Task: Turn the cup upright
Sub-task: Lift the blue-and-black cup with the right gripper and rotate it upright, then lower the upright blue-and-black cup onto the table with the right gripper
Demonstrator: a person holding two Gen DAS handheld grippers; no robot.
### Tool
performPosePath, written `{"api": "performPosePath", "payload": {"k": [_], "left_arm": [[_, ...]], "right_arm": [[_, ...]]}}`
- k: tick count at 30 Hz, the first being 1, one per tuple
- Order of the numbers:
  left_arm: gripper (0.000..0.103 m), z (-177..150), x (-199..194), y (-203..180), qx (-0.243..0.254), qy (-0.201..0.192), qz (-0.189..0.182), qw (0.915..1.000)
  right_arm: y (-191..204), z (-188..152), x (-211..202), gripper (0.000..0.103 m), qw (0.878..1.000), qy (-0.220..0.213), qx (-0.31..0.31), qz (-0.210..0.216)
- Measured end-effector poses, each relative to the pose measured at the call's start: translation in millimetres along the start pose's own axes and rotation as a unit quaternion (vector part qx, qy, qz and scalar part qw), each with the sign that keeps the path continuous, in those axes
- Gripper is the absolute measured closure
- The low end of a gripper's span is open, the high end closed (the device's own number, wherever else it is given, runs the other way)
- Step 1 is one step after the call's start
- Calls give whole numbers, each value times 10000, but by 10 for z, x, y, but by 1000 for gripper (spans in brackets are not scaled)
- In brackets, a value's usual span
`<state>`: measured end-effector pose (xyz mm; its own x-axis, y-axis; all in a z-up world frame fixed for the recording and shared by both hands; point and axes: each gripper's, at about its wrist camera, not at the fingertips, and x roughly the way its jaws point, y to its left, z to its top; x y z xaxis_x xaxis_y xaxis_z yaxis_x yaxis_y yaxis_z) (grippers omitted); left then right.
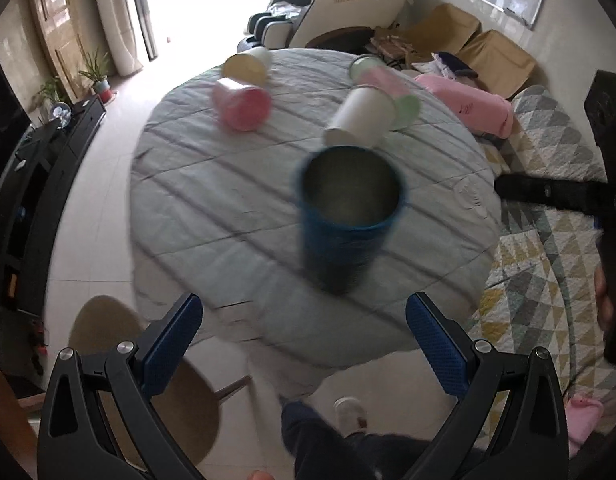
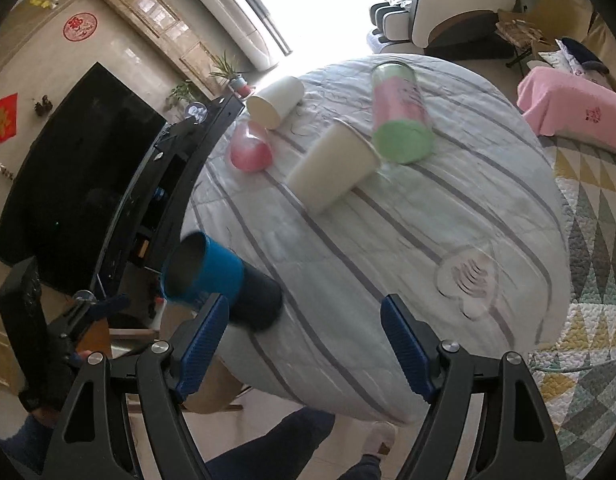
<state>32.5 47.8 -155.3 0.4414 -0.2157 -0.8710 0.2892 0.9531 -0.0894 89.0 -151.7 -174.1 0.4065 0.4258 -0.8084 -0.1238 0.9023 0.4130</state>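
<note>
We judged the step in hand to be the grasp of the blue cup point(image 1: 349, 216) ahead of righting it. For a clean flip, we advised closing across the cup's side wall near its middle, not at the rim, so the smooth metal-lined body would not roll away; we also advised lifting it clear of the cloth before rotating the mouth upward.

The left gripper point(image 1: 304, 344) stood with its jaws spread wide, its blue pads point(image 1: 176, 340) touching nothing. The blue cup lay just ahead of it on the quilted table cover point(image 1: 212, 208), its open mouth turned toward the camera (the image was blurred, so the exact tilt could not be told).

The right gripper point(image 2: 304, 344) was likewise fully spread and held nothing. In its view the blue cup point(image 2: 220, 280) lay on its side at the near left edge of the table, the mouth projecting past the edge and the dark base resting on the cover, near the left pad; contact could not be told.

Farther on lay a white paper cup point(image 2: 331, 168), then a pink cup point(image 2: 250, 150), a pink-and-green tumbler point(image 2: 399, 120) and a second paper cup point(image 2: 274, 102), all on their sides.
</note>
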Motion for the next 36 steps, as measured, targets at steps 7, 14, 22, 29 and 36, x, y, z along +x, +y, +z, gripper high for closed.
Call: {"api": "performPosePath", "payload": {"k": [7, 14, 22, 29, 36], "left_arm": [[0, 246, 465, -327, 10, -370, 120, 9992], [29, 288, 767, -334, -153, -556, 497, 9971], [35, 442, 751, -220, -413, -891, 227, 9949], [35, 579, 808, -277, -194, -1223, 251, 9920], [35, 611, 963, -292, -106, -1108, 278, 9934]], "right_arm": [[-307, -311, -17, 23, 9997, 79, 236, 65], [-422, -434, 202, 23, 9999, 65, 92, 104], [-380, -495, 408, 23, 9999, 19, -108, -42], [-216, -436, 527, 23, 9979, -255, -509, -314], [-185, -395, 598, 23, 9974, -320, -517, -393]]}}
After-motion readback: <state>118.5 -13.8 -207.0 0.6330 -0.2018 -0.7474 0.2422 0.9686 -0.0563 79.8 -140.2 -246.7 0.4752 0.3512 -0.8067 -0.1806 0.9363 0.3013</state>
